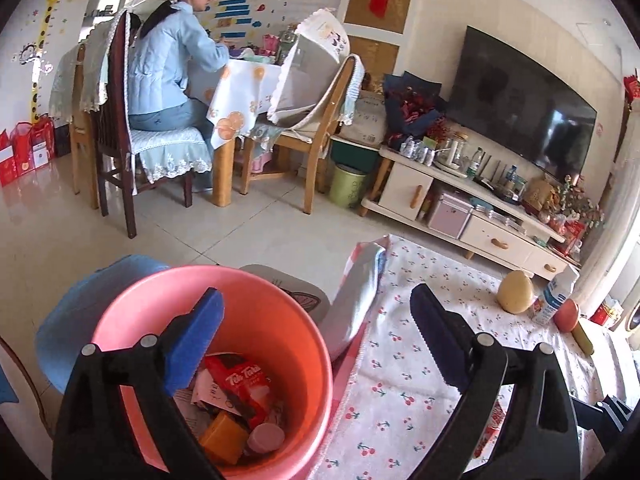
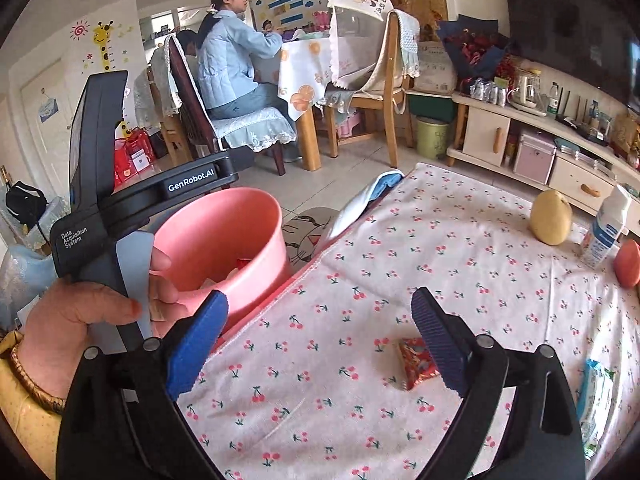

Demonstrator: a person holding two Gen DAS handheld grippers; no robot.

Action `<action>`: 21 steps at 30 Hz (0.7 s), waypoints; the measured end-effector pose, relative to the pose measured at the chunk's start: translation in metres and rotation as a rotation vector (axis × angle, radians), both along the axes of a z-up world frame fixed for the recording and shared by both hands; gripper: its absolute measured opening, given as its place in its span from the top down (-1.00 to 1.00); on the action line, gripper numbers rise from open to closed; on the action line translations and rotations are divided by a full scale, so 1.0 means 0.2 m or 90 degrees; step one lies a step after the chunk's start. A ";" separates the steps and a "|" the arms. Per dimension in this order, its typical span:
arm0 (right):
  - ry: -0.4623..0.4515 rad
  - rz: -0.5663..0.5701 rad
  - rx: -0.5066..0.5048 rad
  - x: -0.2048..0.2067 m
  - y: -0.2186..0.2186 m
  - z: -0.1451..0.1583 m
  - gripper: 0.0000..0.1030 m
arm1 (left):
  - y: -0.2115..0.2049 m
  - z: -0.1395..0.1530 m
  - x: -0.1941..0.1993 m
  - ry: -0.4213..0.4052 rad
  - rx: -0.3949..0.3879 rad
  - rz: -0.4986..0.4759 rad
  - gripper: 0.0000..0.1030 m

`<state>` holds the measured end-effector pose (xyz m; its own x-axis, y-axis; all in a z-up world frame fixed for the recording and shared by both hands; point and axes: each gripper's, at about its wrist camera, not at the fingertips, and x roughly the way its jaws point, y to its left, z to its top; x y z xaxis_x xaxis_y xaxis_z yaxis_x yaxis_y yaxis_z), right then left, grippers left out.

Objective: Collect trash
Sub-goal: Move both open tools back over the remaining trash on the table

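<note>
A pink bin (image 1: pixel 280 320) stands by the left edge of the cherry-print tablecloth (image 1: pixel 400 360); inside lie a red snack packet (image 1: pixel 240 384), an orange piece (image 1: pixel 224 432) and a pink lid (image 1: pixel 266 436). My left gripper (image 1: pixel 316 320) hangs open over the bin's right rim, nothing between its fingers. My right gripper (image 2: pixel 320 320) is open above the tablecloth (image 2: pixel 360 260), with the bin (image 2: pixel 224 232) to its left. A small red wrapper (image 2: pixel 414 360) lies on the cloth, partly hidden by the right finger. A blue-and-white wrapper (image 2: pixel 596 400) lies at the far right.
A pear (image 2: pixel 552 216), a milk bottle (image 2: pixel 608 228) and an apple (image 2: pixel 628 264) stand at the table's far right. A hand (image 2: pixel 80 312) holds the left gripper's handle. Beyond, a person (image 1: pixel 168 56) sits at a dining table; a green bin (image 1: pixel 348 190) and a TV stand (image 1: pixel 480 216) lie on the far side of the floor.
</note>
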<state>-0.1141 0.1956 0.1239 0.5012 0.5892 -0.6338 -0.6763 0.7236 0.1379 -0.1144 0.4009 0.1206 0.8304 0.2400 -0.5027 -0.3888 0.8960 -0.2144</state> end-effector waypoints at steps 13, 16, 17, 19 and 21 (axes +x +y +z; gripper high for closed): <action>-0.017 -0.092 0.020 -0.09 -0.46 0.00 -0.81 | -0.37 0.00 0.04 0.038 0.017 -0.095 -0.84; -0.010 -0.119 0.036 -0.09 -0.57 -0.02 -0.82 | -0.44 -0.02 0.05 0.051 0.004 -0.124 -0.84; -0.006 -0.128 0.041 -0.09 -0.61 -0.02 -0.82 | -0.46 -0.03 0.05 0.053 0.004 -0.132 -0.84; 0.001 -0.148 0.053 -0.08 -0.69 -0.02 -0.82 | -0.52 -0.03 0.06 0.058 0.003 -0.148 -0.84; 0.004 -0.162 0.070 -0.08 -0.76 -0.02 -0.82 | -0.57 -0.05 0.07 0.061 0.000 -0.163 -0.84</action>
<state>-0.1291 0.0442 0.1196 0.6383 0.5102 -0.5764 -0.4736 0.8506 0.2285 -0.1011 0.2867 0.1111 0.8124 0.0285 -0.5824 -0.1682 0.9678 -0.1873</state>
